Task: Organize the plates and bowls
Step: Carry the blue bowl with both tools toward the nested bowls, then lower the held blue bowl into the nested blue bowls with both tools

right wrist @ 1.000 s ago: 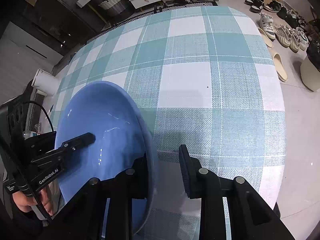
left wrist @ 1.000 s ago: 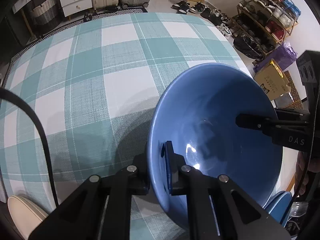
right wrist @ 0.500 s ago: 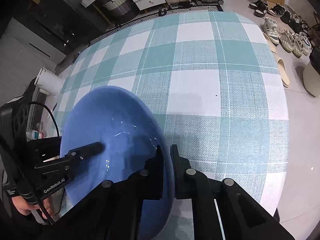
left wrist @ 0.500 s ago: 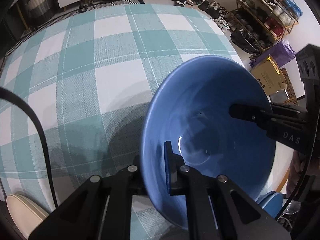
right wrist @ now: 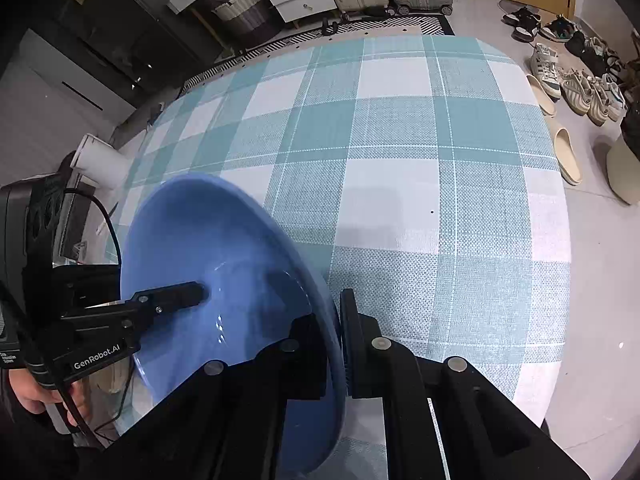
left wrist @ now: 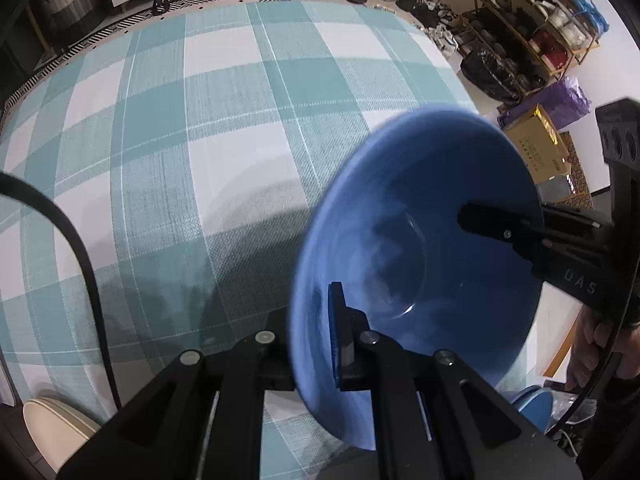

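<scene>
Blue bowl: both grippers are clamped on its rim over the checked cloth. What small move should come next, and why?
Probably lower the blue bowl gently onto the cloth ahead. The left gripper and right gripper pinch opposite sides of the rim, so it is steadied, and the cloth there looks bare. Another blue dish sits at the near edge, a possible stacking spot.

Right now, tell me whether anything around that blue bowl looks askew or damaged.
The blue bowl is tipped steeply instead of level, pinched at opposite rims by the left tool and right tool above the checked tablecloth. No chips, cracks or spills show.
</scene>
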`<state>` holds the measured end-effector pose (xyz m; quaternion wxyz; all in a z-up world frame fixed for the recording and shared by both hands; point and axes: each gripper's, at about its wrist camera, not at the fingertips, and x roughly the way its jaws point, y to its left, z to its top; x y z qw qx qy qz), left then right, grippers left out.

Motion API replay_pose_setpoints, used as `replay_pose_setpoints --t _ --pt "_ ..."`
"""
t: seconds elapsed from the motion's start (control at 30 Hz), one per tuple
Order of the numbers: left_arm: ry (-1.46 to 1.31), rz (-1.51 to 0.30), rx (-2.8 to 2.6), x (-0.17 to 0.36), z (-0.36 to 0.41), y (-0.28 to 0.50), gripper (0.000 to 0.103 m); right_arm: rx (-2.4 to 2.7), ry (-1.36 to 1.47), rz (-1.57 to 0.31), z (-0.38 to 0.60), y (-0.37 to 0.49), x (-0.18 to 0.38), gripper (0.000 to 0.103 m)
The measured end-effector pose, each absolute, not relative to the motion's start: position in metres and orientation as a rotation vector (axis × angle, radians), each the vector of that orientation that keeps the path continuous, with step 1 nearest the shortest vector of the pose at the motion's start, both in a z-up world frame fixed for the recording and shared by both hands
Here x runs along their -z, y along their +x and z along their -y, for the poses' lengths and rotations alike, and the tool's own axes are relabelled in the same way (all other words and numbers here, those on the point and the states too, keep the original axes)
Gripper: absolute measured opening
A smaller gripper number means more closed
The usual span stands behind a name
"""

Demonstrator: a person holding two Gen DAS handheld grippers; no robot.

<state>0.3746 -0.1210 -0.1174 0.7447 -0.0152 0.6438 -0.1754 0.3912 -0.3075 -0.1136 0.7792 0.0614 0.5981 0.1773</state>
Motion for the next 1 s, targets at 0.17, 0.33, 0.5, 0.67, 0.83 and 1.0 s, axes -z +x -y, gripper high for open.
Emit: replay_pose_setpoints --t 0.17,0.33,0.5,0.67,0.83,1.0 --pt "-0.051 -1.452 0.380 0.128 0.114 0.372 0.011 -0.377 0.120 -1.331 0.304 0.391 0.124 0.005" --pt "0.006 -1.462 0.383 0.131 0.121 0.365 0.009 -0.387 0.121 -1.362 0.300 0.391 0.131 0.005" --pt "-0.016 -1.474 0.387 0.134 0.121 0.362 0.008 -0.379 0.098 -1.392 0.294 0.391 0.140 0.006" --pt "-0.057 -1.501 0.398 0.134 0.114 0.366 0.007 -0.387 0.107 -1.397 0.295 0.392 0.141 0.006" --pt "-0.029 -1.506 0.401 0.121 0.115 0.368 0.007 -0.386 0.123 -1.386 0.299 0.398 0.131 0.006" --pt "-0.054 -1.522 0.414 0.110 0.112 0.369 0.007 -0.387 0.104 -1.392 0.298 0.399 0.118 0.005"
